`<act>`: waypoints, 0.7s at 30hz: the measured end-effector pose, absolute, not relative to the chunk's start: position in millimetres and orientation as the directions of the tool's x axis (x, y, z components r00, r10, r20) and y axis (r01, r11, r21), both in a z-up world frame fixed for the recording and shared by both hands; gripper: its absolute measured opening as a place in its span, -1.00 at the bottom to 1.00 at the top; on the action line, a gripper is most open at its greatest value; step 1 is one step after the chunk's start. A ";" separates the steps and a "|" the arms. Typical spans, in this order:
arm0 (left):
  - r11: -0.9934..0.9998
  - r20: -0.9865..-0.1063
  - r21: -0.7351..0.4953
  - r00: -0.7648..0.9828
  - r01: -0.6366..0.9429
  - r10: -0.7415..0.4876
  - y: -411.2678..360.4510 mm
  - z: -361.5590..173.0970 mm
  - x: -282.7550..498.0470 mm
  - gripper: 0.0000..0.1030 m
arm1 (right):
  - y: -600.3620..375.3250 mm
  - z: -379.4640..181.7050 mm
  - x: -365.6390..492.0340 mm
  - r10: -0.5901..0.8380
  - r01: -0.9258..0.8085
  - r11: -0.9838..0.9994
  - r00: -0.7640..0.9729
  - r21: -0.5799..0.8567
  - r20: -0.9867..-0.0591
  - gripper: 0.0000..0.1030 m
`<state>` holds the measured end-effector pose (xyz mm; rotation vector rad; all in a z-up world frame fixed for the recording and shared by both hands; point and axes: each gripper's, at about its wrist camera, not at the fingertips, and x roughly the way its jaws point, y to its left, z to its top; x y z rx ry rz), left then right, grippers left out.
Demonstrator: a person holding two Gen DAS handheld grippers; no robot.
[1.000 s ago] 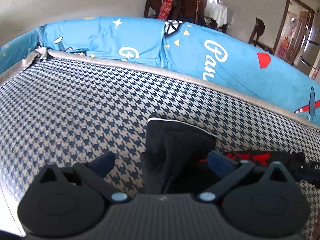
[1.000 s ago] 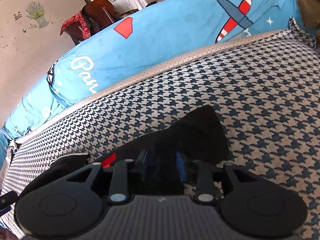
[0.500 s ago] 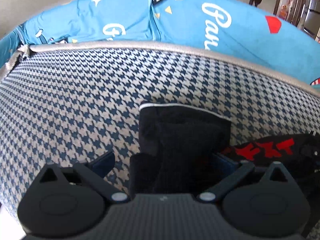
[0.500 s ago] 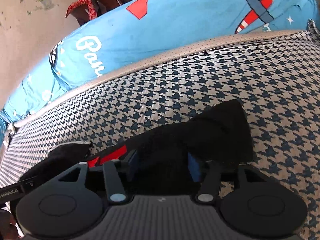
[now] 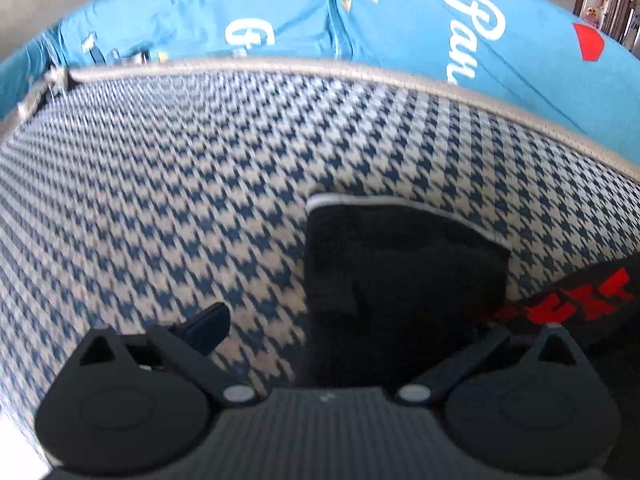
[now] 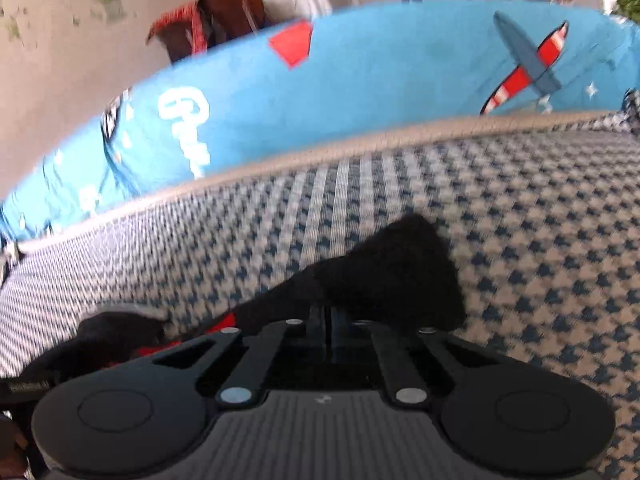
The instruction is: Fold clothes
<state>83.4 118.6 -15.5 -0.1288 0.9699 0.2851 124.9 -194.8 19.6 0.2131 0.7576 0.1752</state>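
Note:
A black garment (image 5: pixel 404 280) with a white-trimmed edge and red lettering (image 5: pixel 576 300) lies bunched on the houndstooth cushion (image 5: pixel 180 184). My left gripper (image 5: pixel 344 320) is open, its jaws wide on either side of the garment's near end; the right finger is hidden by cloth. In the right wrist view the same black garment (image 6: pixel 396 276) rises in a peak, and my right gripper (image 6: pixel 326 316) is shut on its near edge.
A blue cover printed with white script, stars and a plane (image 6: pixel 400 92) runs along the cushion's far edge behind a beige piping (image 5: pixel 400 76). Chairs and a doorway stand farther back in the room (image 6: pixel 224 16).
My right gripper has closed on the garment's edge; one second ago its jaws were apart. Both views have tilted lower toward the cushion. My left gripper stays open over the garment.

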 end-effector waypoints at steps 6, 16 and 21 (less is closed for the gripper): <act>0.954 -0.794 0.022 0.575 -0.300 0.199 121.4 -1.8 80.3 1.00 | -208.5 34.3 117.2 0.109 0.023 0.980 0.776 0.200 -0.622 -0.91; 0.935 -0.797 0.069 0.545 -0.349 0.262 130.8 -0.3 72.7 1.00 | -223.5 41.9 112.2 0.115 0.030 0.977 0.763 0.213 -0.637 -0.87; 0.922 -0.782 0.129 0.535 -0.365 0.321 134.1 -1.0 71.2 1.00 | -218.3 44.5 108.1 0.165 -0.028 0.975 0.759 0.222 -0.630 -0.81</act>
